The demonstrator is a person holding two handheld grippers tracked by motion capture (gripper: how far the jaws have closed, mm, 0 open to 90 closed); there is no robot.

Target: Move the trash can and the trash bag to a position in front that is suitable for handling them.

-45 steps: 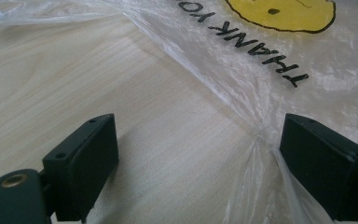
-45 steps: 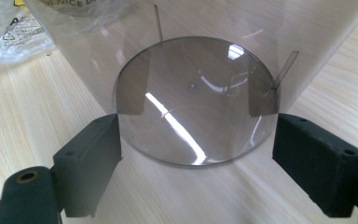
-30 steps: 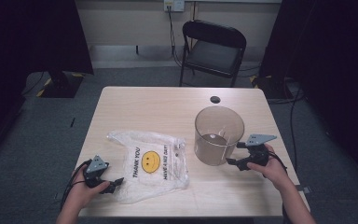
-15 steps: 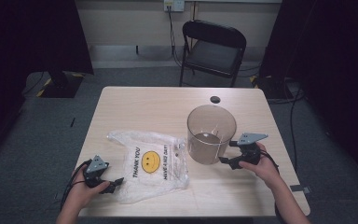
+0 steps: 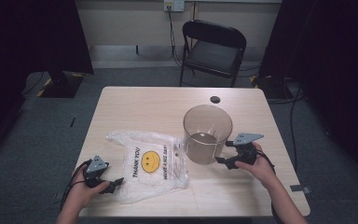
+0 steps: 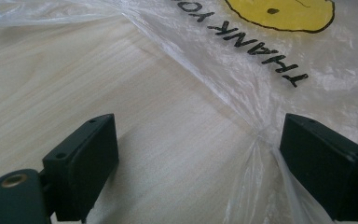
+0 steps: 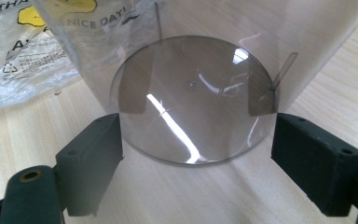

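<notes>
bin: clear plastic bin (image 5: 207,134) stands upright on the table (image 5: 135,105), right of centre, mouth up, long axis vertical
bag: thin plastic bag (image 5: 151,163) w/ yellow smiley lies flat on the table, left of the bin, its right edge touching or just beside the bin base, can't tell which
right gripper: right gripper (image 5: 230,153) sits just right of the bin, low by its base; fingers (image 7: 91,161) spread wide, nothing betw them yet
key relation: in the right gripper view the bin wall (image 7: 200,60) stands straight ahead of the right fingers, round base centred betw them; base looks wider than the gap, so prob a grip on the wall or rim, not round the whole thing
left gripper: left gripper (image 5: 113,181) rests at the bag's near-left corner; fingers (image 6: 81,163) spread, holding nothing
bag vs left fingers: bunched bag edge (image 6: 261,140) lies against the inner face of one finger, bare table betw the two; film runs away fwd and to that side
nearer hand: right for the bin, left for the bag
judgement: looks like bag goes into or over the bin; left must pinch film first, thin and slippery, may slide out
</notes>
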